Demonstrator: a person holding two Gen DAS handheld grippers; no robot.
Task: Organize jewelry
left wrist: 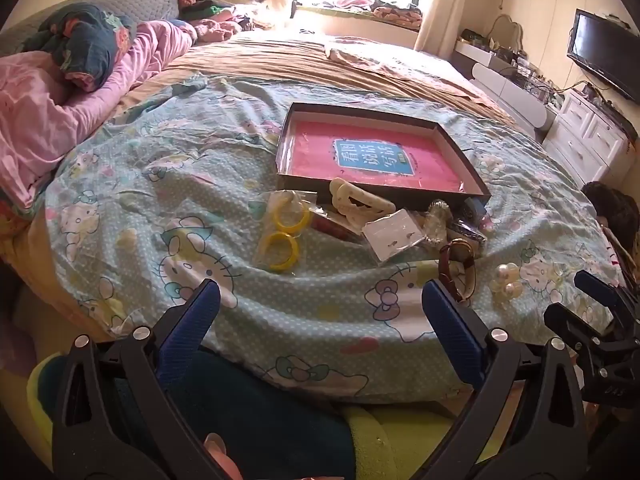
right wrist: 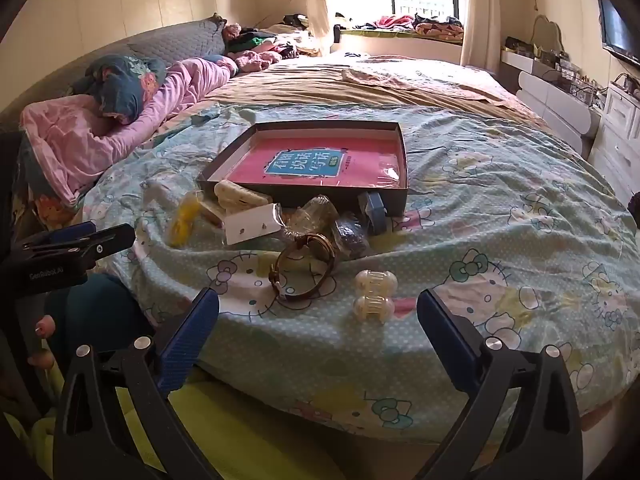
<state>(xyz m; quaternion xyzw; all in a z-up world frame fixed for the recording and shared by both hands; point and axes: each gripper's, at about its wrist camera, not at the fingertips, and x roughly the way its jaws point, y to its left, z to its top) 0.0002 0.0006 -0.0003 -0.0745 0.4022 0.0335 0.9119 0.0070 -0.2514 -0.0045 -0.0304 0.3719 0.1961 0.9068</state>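
- Bedroom setting: a wide bed with a pale blue cartoon-cat print sheet [right wrist: 500, 216] serves as the work surface, window behind, television on the wall at the right.
- On the sheet lies a shallow dark cardboard box lid with a pink book cover inside [right wrist: 320, 160]; it holds no jewelry yet, so the sorting looks barely begun.
- Loose pieces sit in a heap just in front of the box's near edge: two yellow plastic bangles in a clear bag [left wrist: 284, 236], a white earring card in plastic [left wrist: 394, 236], a cream hair clip [left wrist: 360, 200].
- Nearest the tools are a brown leather-strap wristwatch [right wrist: 306, 268] and a cream pearl-ended claw clip [right wrist: 374, 290], lying just beside each other.
- Right gripper [right wrist: 318, 312] hangs with its jaws spread wide, holding nothing; both pieces lie straight ahead between its blue fingers [right wrist: 192, 328], the clip's long axis running away from the tool.
- Left gripper [left wrist: 320, 308] is likewise spread wide and empty; the watch lies ahead of its right finger, the bangles ahead and to the left.
- My judgement: the right hand is better placed for the clip or watch.
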